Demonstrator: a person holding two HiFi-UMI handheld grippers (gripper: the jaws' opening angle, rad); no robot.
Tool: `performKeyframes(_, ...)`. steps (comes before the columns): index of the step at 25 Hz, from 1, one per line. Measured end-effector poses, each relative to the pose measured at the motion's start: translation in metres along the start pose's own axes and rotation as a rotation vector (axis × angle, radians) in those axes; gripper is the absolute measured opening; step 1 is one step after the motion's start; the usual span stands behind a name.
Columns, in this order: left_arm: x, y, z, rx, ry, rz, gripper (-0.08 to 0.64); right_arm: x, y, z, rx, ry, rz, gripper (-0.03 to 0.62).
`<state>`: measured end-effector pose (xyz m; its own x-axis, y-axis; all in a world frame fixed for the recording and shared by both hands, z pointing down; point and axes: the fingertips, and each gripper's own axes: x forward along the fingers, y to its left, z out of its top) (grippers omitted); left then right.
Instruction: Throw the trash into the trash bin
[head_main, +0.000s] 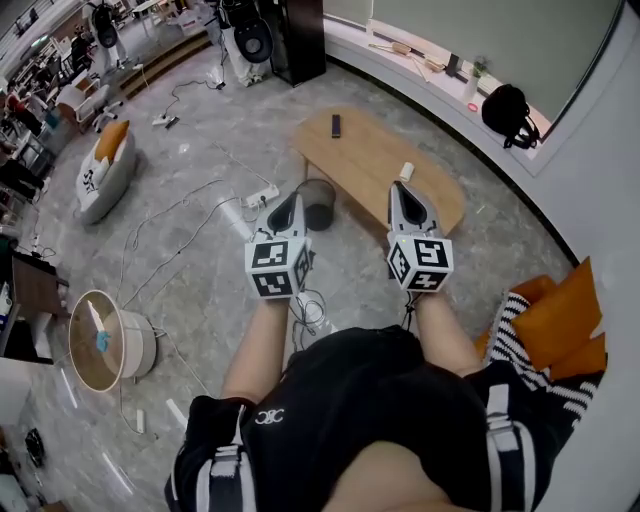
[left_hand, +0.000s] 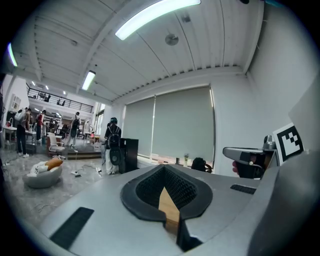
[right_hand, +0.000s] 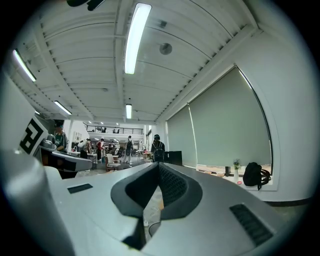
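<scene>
Beyond the shut, empty left tool (head_main: 292, 199) and right tool (head_main: 400, 187) stand a bin (head_main: 322, 208) and table (head_main: 365, 150), perhaps bearing a cup (head_main: 406, 171).

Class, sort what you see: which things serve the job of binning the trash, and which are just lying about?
Job: dark round trash bin; small white cup-like item on the oval wooden table; left claw; right claw, both shut.
Lying about: black remote control; black backpack; orange cushions; white power strip.
</scene>
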<state>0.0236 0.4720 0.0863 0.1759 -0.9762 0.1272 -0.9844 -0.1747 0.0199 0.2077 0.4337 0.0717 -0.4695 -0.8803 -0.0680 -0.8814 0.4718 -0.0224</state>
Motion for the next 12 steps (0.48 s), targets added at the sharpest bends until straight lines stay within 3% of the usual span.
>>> performKeyframes(12,0.014,0.029,-0.004,0.009,0.006,-0.009,0.014,0.028,0.005,-0.01,0.021,0.015,-0.028,0.012)
